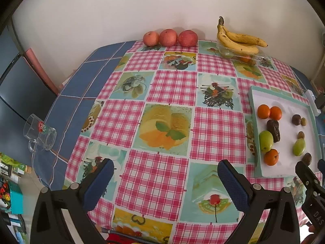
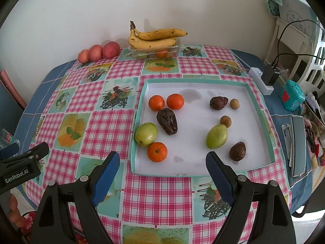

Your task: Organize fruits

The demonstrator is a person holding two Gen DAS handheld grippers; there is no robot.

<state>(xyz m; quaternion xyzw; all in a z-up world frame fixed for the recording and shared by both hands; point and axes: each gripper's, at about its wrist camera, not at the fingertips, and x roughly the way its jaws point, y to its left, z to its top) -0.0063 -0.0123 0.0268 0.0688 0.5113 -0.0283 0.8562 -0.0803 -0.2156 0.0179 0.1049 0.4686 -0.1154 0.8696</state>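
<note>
The left gripper (image 1: 165,180) hangs over bare tablecloth (image 1: 168,85) with its jaws spread wide and nothing between the ribbed blue pads (image 1: 99,183); the right gripper (image 2: 162,170) is likewise released and empty, its fingertips just short of the near rim of the tray (image 2: 203,82). The cloth is glossy, a pink gingham check broken by square teal prints of desserts, laid over a blue cover. The tray is a shallow square with white floor and teal walls, and most of the fruit lies in it in two loose groups. To the left are three smooth round oranges (image 2: 156,102), a wrinkled dark oblong fruit (image 2: 167,121) and a shiny green apple (image 2: 146,134) touching the nearest orange. To the right, well apart, are a green pear-shaped fruit (image 2: 216,136), two wrinkled brown fruits (image 2: 218,102), and two small tan balls (image 2: 234,103). At the far edge by the wall, three red apples (image 2: 111,49) sit in a touching row, and beside them a clear plastic box (image 2: 175,45) holds more fruit, with two speckled yellow bananas (image 2: 152,40) resting across its top. A clear glass mug (image 1: 39,135) lies tilted at the table's left edge. Right of the tray stand a white power strip (image 2: 261,80) with a black plug, a teal tin (image 2: 291,94) and a flat phone (image 2: 298,145).
</note>
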